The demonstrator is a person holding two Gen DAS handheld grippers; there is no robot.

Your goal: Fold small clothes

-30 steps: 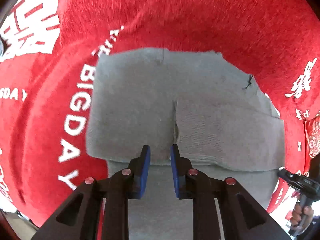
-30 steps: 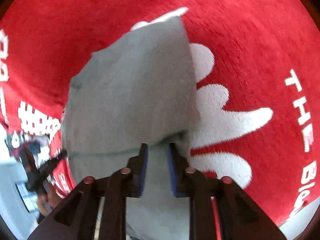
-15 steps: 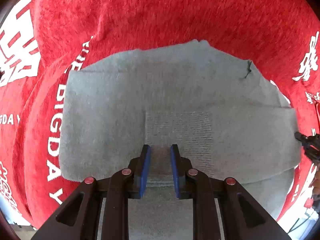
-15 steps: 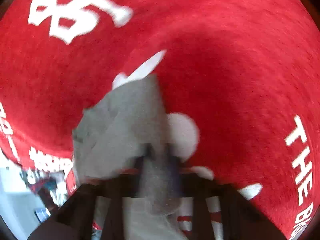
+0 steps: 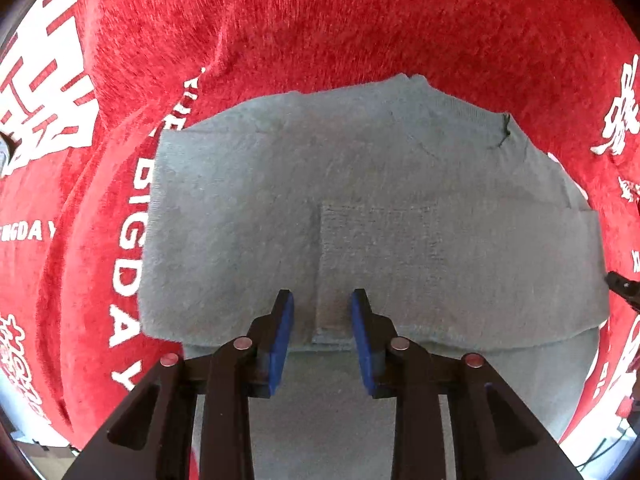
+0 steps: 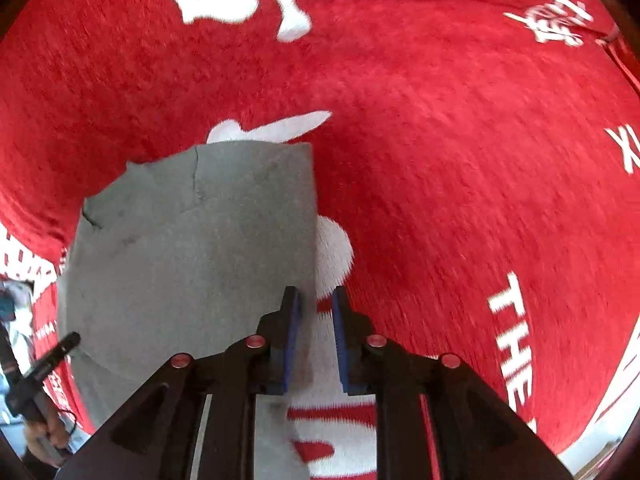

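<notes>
On the red plush cloth with white letters (image 5: 360, 20), both tools, left tool (image 5: 322, 336) and right tool (image 6: 316, 332), have just been opening and stand released, so the folded grey knit garment (image 5: 380, 208) at frame centre should next be smoothed flat along its edges.

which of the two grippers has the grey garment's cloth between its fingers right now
The left gripper: its jaws, just opening, straddle a folded flap of the grey garment. The right gripper hangs just past the garment's edge, over the red blanket.

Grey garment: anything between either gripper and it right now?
Nothing visible. The left gripper hangs directly over the folded grey garment, jaws apart above the edge of its top flap. The right gripper sits at the garment's right edge, jaws apart and empty. Around it only the red blanket shows.
</notes>
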